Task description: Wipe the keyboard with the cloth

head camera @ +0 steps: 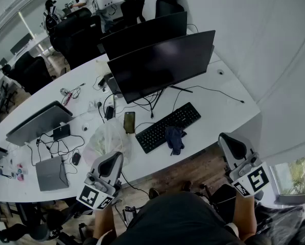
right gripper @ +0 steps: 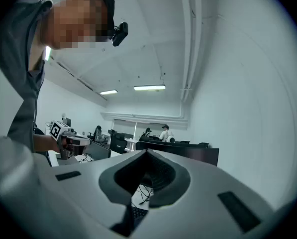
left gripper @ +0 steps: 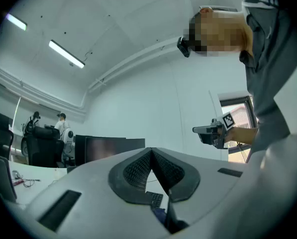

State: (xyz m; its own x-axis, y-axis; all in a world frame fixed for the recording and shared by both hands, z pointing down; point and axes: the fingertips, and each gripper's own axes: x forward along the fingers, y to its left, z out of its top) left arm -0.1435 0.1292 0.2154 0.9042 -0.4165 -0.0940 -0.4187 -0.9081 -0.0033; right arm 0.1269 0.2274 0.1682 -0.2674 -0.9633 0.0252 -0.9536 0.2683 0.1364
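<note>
Both level, jaws together: left gripper (head camera: 110,162), right gripper (head camera: 232,145).

On the white counter (head camera: 229,103) I saw a black keyboard (head camera: 168,126) and a dark cloth (head camera: 174,139), navy as far as I could tell. The monitors (head camera: 162,68) were black and the laptop (head camera: 51,173) grey. The left hand-held gripper (head camera: 110,162) and right hand-held gripper (head camera: 233,146) were pale grey, with dark cross-hatched pads (left gripper: 133,171) and black-and-white square patterning.
</note>
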